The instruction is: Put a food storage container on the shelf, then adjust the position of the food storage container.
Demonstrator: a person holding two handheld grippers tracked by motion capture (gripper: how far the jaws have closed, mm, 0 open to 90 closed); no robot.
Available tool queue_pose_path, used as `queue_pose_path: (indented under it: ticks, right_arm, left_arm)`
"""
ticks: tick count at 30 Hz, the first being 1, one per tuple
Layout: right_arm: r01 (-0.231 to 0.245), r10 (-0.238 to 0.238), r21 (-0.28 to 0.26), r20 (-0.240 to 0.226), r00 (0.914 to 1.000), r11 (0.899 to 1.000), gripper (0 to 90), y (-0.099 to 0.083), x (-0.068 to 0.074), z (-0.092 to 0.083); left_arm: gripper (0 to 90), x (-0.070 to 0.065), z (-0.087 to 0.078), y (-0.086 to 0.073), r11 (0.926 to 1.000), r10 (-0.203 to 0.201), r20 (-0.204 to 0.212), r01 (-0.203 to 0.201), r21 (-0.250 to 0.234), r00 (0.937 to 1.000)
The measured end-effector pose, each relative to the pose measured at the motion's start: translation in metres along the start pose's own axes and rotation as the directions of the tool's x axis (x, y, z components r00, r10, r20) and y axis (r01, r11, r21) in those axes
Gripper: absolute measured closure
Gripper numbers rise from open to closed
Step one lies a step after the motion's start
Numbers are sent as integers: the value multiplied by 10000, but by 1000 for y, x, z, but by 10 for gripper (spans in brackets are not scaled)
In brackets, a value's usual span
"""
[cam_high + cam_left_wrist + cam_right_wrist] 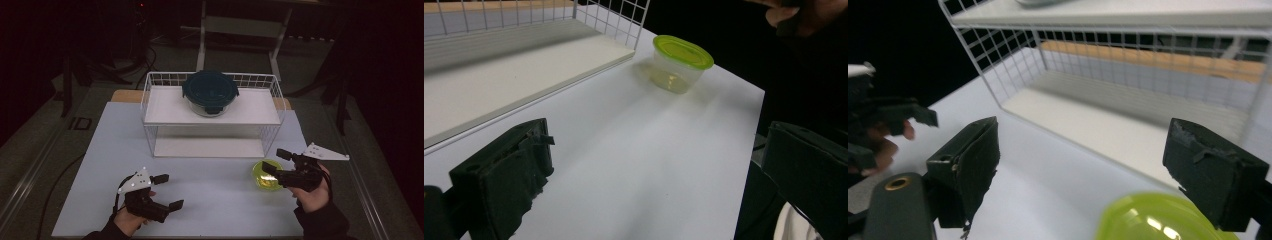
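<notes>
The left tool (pixel 167 191) waits released at the near left of the worktop (pixel 210 200). At the near right, the right tool (pixel 276 162), also released, reaches over the small green-lidded tub (pixel 265 176); next it probably must lower and close. The tub looks nearly empty; a dark-lidded bowl (pixel 210 92) stands on the wire shelf (pixel 165 112).

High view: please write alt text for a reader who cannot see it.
The right gripper, jaws open, reaches a small green-lidded container on a white table. The left gripper is open nearby; a dark-lidded bowl sits atop a white wire shelf rack.
</notes>
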State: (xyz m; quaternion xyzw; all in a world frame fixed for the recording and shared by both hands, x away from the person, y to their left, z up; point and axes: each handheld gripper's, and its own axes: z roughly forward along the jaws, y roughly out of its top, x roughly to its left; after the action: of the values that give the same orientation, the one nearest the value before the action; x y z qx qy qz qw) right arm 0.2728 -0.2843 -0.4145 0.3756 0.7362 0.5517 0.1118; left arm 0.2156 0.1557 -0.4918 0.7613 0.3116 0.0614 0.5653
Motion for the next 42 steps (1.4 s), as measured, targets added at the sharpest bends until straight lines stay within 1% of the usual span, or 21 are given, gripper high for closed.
queue_pose_path:
  ticks: [2, 6, 8, 10, 11, 12, 15, 18, 20, 22, 25, 28, 30, 31, 32, 33, 35, 36, 37, 40, 42]
  right_arm:
    - [-49, 47, 84, 286, 9996, 10000, 187, -6, -5, -6]
    - [-7, -22, 301, 958, 9954, 9995, 307, -16, -16, -18]
    - [-193, 138, 393, 1377, 9904, 9990, 368, -22, -24, -24]
    - [-292, 212, 454, 1675, 9857, 9985, 412, -28, -30, -28]
    - [-285, 158, 618, 1972, 9802, 9977, 463, -32, -33, -30]
    - [-278, 121, 711, 2119, 9772, 9971, 498, -34, -36, -31]
    - [-462, 223, 932, 2422, 9700, 9946, 606, -43, -46, -34]
    - [-940, 629, 1067, 2636, 9626, 9898, 745, -52, -55, -37]
    - [-1174, 809, 1201, 2733, 9585, 9858, 800, -56, -58, -37]
    - [-1232, 821, 1318, 2813, 9561, 9836, 842, -61, -61, -35]
    - [-1368, 871, 1521, 2950, 9515, 9789, 894, -68, -64, -32]
    - [-1504, 895, 1845, 3025, 9489, 9713, 898, -75, -68, -25]
    - [-1605, 883, 2127, 3133, 9455, 9638, 898, -80, -71, -20]
    - [-1836, 1074, 2209, 3173, 9422, 9579, 899, -83, -73, -17]
    - [-1951, 1174, 2277, 3151, 9418, 9540, 899, -85, -74, -15]
    - [-1956, 1103, 2468, 3212, 9406, 9491, 899, -88, -75, -12]
    - [-2060, 1203, 2592, 3115, 9426, 9436, 900, -92, -77, -8]
    - [-2072, 1190, 2672, 3119, 9426, 9411, 900, -93, -77, -6]
    - [-2030, 1143, 2763, 3058, 9452, 9394, 900, -94, -76, -3]
    - [-1945, 1073, 2931, 2886, 9514, 9361, 900, -94, -73, 2]
    - [-1978, 1150, 2916, 2778, 9537, 9359, 900, -94, -71, 4]
  left_arm:
    - [0, 0, 0, 0, 10000, -14, 50, 14, -51, 10000]
    - [0, -1, -1, 0, 10000, 67, 42, -66, -68, 10000]
    - [0, -1, -1, 0, 9999, 124, 19, -124, -76, 9999]
    - [0, -2, -1, 0, 9999, 151, 54, -151, -71, 9999]
    - [0, -2, -1, 0, 9998, 177, 46, -177, -73, 9998]
    - [0, -2, -1, 0, 9998, 193, 40, -193, -76, 9998]
    - [0, -2, -1, 0, 9998, 161, 66, -160, -88, 9998]
    - [0, -2, 0, 0, 9998, 180, 61, -179, -42, 9998]
    - [0, -2, 0, 0, 9998, 172, 110, -172, -64, 9998]
    - [0, -2, 0, -1, 9998, 208, 119, -207, -62, 9997]
    - [0, -3, 0, 0, 9998, 204, 126, -203, -67, 9997]
    - [0, -3, 0, 0, 9997, 221, 161, -220, -77, 9996]
    - [0, -3, 1, 0, 9998, 171, 203, -169, -62, 9996]
    - [0, -3, 1, 0, 9999, 146, 213, -144, -62, 9997]
    - [0, -3, 1, 0, 9998, 192, 206, -190, -62, 9996]
    - [0, -3, 1, 0, 9998, 191, 207, -190, -46, 9996]
    - [0, -3, 1, 0, 9998, 180, 233, -179, -80, 9996]
    - [0, -3, 1, 0, 9998, 200, 226, -198, -90, 9995]
    - [0, -3, 1, 0, 9997, 224, 199, -222, -79, 9996]
    - [0, -3, 1, 0, 9999, 143, 209, -142, -33, 9997]
    - [0, -4, 2, 0, 9997, 241, 194, -241, 24, 9995]
